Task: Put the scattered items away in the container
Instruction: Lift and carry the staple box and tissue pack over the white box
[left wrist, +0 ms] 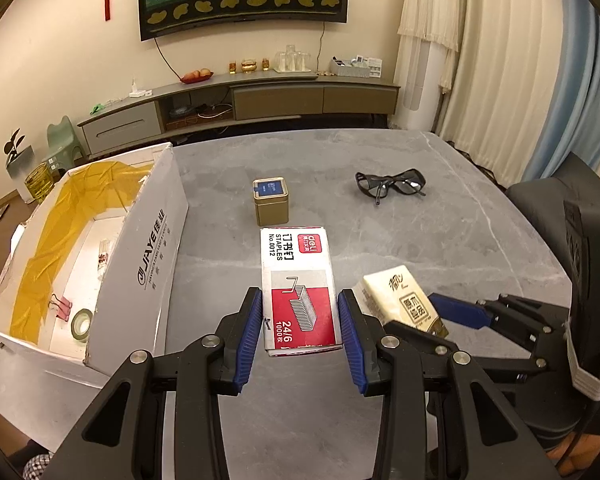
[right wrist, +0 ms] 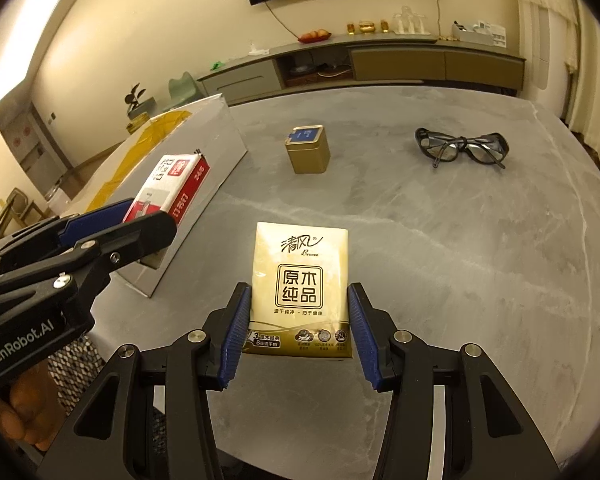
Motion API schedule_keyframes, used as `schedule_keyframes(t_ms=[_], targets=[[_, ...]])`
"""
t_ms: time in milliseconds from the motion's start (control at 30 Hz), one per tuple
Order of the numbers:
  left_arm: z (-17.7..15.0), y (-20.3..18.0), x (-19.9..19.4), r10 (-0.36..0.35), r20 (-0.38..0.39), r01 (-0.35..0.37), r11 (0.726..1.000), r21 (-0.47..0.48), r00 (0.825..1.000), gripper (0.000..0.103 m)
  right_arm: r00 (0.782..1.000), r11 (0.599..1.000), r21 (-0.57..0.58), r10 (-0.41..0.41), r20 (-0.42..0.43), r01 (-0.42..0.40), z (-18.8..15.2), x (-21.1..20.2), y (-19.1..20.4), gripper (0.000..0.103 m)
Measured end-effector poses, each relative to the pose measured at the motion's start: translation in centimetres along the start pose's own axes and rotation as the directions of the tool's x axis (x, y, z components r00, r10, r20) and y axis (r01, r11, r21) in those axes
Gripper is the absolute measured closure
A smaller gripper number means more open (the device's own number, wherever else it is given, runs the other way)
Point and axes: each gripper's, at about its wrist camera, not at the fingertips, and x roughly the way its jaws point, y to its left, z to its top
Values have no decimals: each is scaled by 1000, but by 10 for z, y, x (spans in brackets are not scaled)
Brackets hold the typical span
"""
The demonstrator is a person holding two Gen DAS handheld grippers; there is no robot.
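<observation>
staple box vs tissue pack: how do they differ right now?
The staple box is a stiff red-and-white carton; the tissue pack is a soft cream-and-gold wrapper. The staple box sits in the left gripper, the tissue pack in the right gripper. The staple box is nearer the cardboard box. Both are held off the table.
</observation>
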Motion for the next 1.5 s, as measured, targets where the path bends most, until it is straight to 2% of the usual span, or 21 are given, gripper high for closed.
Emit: schedule_keyframes(t_ms=[600,1167,1500], targets=[[1,40,-21,-13,54,18,995,-95,998,63,998,997,-52,57,5,-57,-6,-18,41,52],[4,115,-33,-2,105,27,973,-231,994,63,998,987,-146,65,-9,-65,23,1,91,52],[-3,175,-36,45,109,-7,945,-328,993,63,995,976,-193,99,-24,-102,43,19,126,52]])
